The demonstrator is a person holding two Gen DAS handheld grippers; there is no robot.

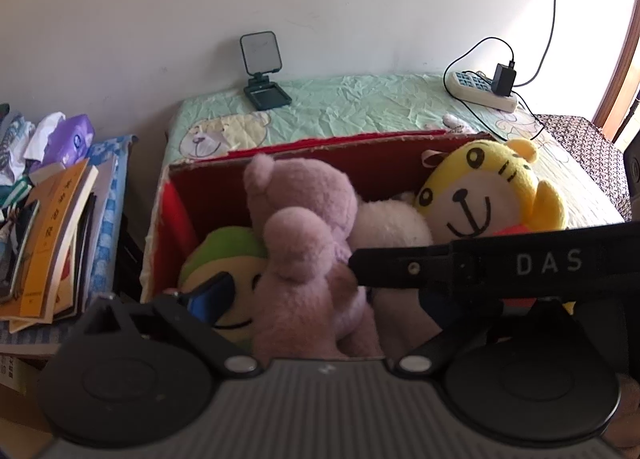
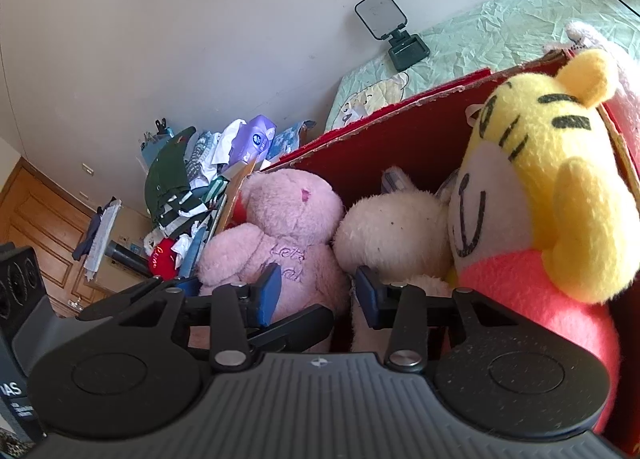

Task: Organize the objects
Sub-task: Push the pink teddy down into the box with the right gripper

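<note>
Bedroom w/ white wall; red cardboard box (image 1: 400, 157) sits on the bed's near edge. Already inside: pink bear (image 2: 280, 227), cream plush (image 2: 392, 227), yellow tiger (image 2: 552, 195), green smiley (image 1: 224, 259). Right claw (image 2: 316, 295) hangs part-open, holding nothing, over the bear. Left claw (image 1: 280, 299): can't tell. Looks mostly done; book pile (image 1: 52, 235) beside the bed untidy.

Pink teddy bear (image 2: 276, 235) and yellow tiger plush (image 2: 552, 195) are showing fuzzy, matt pile. Red-lined cardboard box (image 1: 304, 163) is showing rough, frayed edges. Green bedsheet (image 1: 360, 103) is appearing as crinkled cloth.
</note>
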